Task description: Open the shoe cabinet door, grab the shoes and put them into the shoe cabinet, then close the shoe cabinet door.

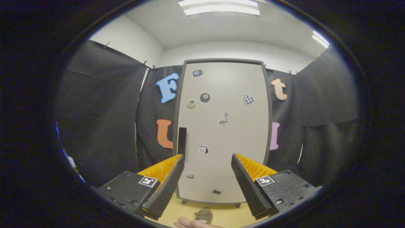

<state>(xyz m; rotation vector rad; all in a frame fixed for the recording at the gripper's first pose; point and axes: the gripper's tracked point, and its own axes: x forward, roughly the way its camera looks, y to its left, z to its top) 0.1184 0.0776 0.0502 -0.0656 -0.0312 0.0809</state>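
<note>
Tall pale-grey sticker-dotted shoe cabinet door (221, 126) shut, well beyond the gripper (207, 158), fingers spread wide and empty; brownish shoe (204, 215) on floor below; best approach: angle toward slim black vertical handle (182, 141), close on it squarely, then pull.

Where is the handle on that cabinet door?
In the gripper view, the dark handle stands upright near the closed cabinet door's left edge, just above the open gripper's left jaw tip.
</note>
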